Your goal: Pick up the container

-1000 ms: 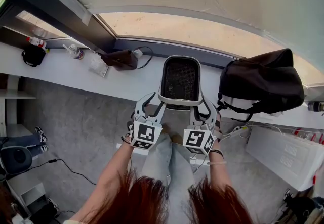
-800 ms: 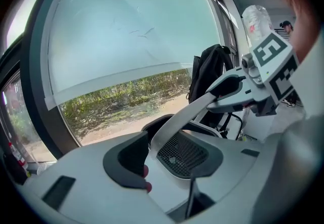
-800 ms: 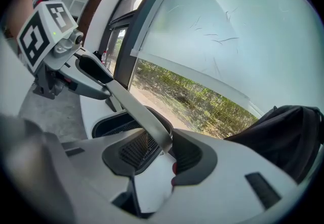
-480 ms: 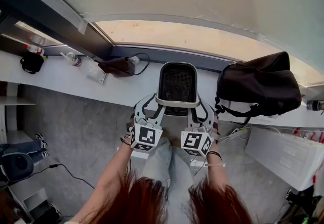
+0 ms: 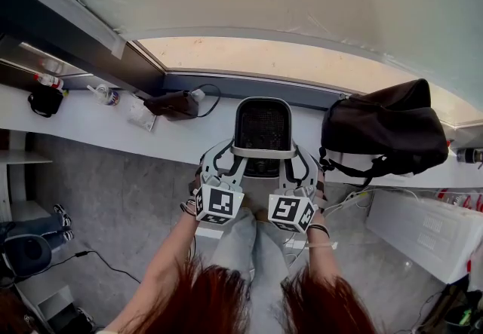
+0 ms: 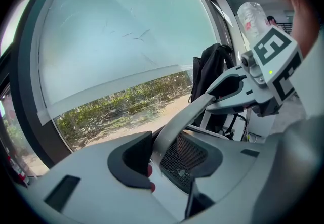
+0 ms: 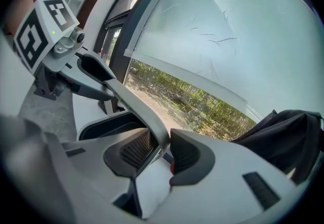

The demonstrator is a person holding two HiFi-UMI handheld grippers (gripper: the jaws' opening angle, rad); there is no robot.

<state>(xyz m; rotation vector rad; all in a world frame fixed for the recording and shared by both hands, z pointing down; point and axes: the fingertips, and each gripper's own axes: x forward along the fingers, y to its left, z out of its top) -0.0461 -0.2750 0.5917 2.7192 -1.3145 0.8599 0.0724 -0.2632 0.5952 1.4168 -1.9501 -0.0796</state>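
l gripper (image 6: pixel 169 160) and r gripper (image 7: pixel 157 154) are both pinched on the container (image 5: pixel 263 125), one at each end of the grey band (image 5: pixel 263 151) that crosses it near the person's end. in each gripper view the band runs right betw the pads. r jaws have just been closing in on it.

container sits on the white ledge (image 5: pixel 181 133) under the window (image 5: pixel 287 61), open top up w/ black mesh inside. long axis runs straight away from the person: rounded far end toward the glass, near end hanging past the ledge's front edge. can't tell if its base has left the ledge.

both grippers reach fwd and slant down, side by side, marker cubes (image 5: pixel 219 204) toward the person. bare forearms (image 5: pixel 170 257) run back under the hair and angle in toward each other.

black bag (image 5: pixel 385 125) lies on the ledge just to the r, apart from the container.

vs a sec ago: same hold, same spot on the ledge and same heading. the head view has dipped a little, so everything sits a bit lower in frame.
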